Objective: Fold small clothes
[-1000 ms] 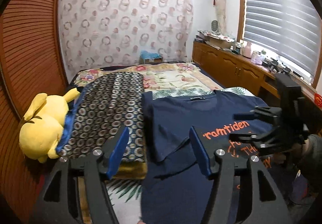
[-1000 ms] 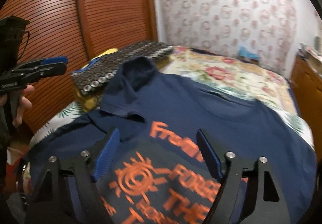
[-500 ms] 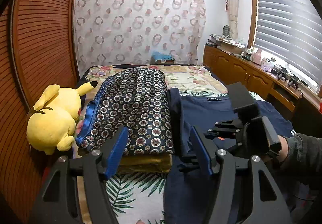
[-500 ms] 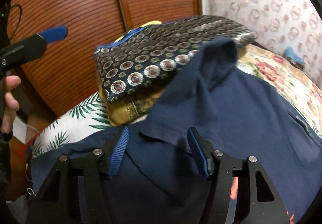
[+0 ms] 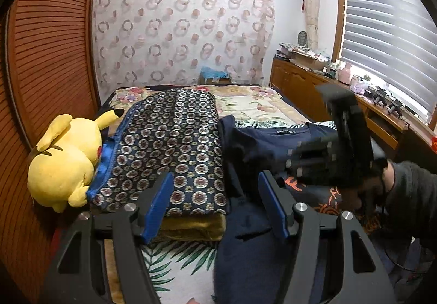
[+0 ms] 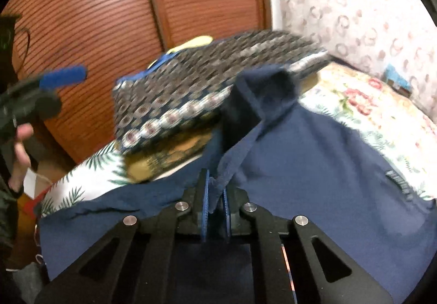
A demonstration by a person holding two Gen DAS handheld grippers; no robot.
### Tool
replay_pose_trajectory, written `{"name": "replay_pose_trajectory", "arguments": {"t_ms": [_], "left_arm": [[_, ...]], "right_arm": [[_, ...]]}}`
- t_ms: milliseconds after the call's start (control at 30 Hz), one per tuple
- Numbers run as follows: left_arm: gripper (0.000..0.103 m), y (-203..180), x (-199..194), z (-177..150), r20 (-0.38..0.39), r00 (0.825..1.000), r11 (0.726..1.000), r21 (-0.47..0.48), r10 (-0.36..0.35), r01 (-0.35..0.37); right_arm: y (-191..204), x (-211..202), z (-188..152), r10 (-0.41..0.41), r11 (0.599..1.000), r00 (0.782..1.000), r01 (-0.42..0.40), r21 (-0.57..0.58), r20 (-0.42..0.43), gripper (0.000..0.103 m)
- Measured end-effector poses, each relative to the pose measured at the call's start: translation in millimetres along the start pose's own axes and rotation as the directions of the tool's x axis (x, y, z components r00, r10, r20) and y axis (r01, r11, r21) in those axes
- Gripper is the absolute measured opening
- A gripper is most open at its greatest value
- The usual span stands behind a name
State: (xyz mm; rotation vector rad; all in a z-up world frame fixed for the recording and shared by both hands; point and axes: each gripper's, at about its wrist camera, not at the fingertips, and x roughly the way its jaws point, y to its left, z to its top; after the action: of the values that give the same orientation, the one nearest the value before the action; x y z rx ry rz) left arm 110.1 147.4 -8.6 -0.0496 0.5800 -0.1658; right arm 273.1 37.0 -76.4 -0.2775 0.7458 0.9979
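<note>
On the bed (image 5: 262, 110), our right tongs (image 6: 215, 194) have just closed on the shirt (image 6: 314, 156) sleeve; left tongs (image 5: 218, 205) gape empty beside it.

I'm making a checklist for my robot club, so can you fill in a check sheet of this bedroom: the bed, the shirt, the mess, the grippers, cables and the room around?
Surface: bed with a flowered cover and a leaf-print sheet.
Job's things: navy T-shirt with orange print, spread flat, one sleeve pulled up.
Clutter: folded circle-pattern quilt beside the shirt; yellow plush toy at its far side.
Grippers: right gripper has just closed, pads pinching the sleeve edge; left gripper open, holding nothing.
Cables: nothing seen.
Surroundings: wooden slatted doors, patterned curtain, window blinds, crowded sideboard.
</note>
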Motion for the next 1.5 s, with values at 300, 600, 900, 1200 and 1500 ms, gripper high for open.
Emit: {"name": "replay_pose_trajectory", "arguments": {"t_ms": [300, 600, 900, 1200, 1500], "left_arm": [[0.064, -7, 12, 3, -0.020, 1.000, 1.000, 0.004, -0.015, 0.015], [0.064, -29, 27, 10, -0.045, 0.998, 0.998, 0.044, -0.039, 0.041], [0.064, -78, 79, 1, -0.156, 0.980, 0.985, 0.106, -0.121, 0.138], [0.064, -124, 126, -11, -0.276, 0.948, 0.962, 0.172, -0.161, 0.214], [0.064, -132, 142, -23, -0.327, 0.937, 0.961, 0.195, -0.123, 0.195]], "right_arm": [[-85, -28, 19, -0.237, 0.964, 0.972, 0.234, 0.129, 0.002, 0.019], [-109, -50, 1, -0.293, 0.941, 0.956, 0.291, 0.172, -0.010, 0.047], [-124, -163, -80, -0.386, 0.889, 0.922, 0.361, 0.283, 0.034, 0.047], [-152, -279, -195, -0.588, 0.700, 0.808, 0.538, 0.470, -0.048, 0.047], [-167, -314, -273, -0.634, 0.568, 0.753, 0.609, 0.553, -0.178, 0.047]]}}
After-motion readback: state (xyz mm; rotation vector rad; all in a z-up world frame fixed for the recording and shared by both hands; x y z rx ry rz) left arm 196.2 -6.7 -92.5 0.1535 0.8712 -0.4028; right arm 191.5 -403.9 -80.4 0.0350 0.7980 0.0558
